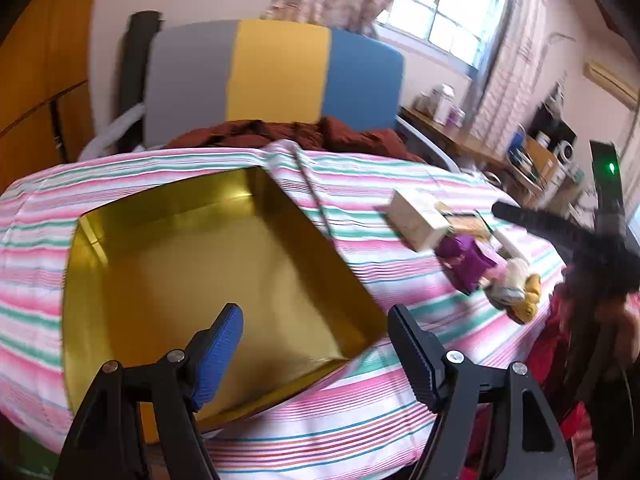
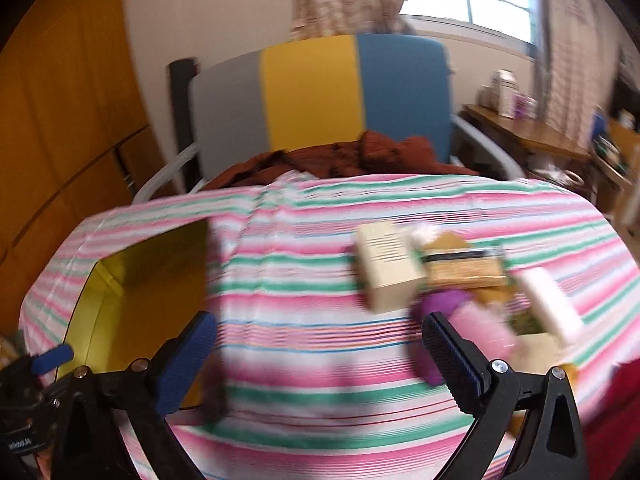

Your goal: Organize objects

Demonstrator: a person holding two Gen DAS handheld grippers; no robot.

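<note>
One gold tray [image 1: 208, 264] lies empty on the striped bedcover [image 1: 360, 420], presumably set there to receive the clutter. Left gripper [image 1: 316, 356] hangs over its near corner, released, nothing between its jaws. Right gripper [image 2: 320, 364], also spread and empty, faces the pile: two cream boxes [image 2: 388, 264], one purple packet [image 1: 468, 260], others blurred

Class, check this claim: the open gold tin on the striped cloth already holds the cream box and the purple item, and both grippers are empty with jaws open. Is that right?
Not quite. The left wrist view shows the gold tin empty; the cream box and purple item lie on the striped cloth beside it. The rest holds: left gripper and right gripper are empty, jaws open.
</note>
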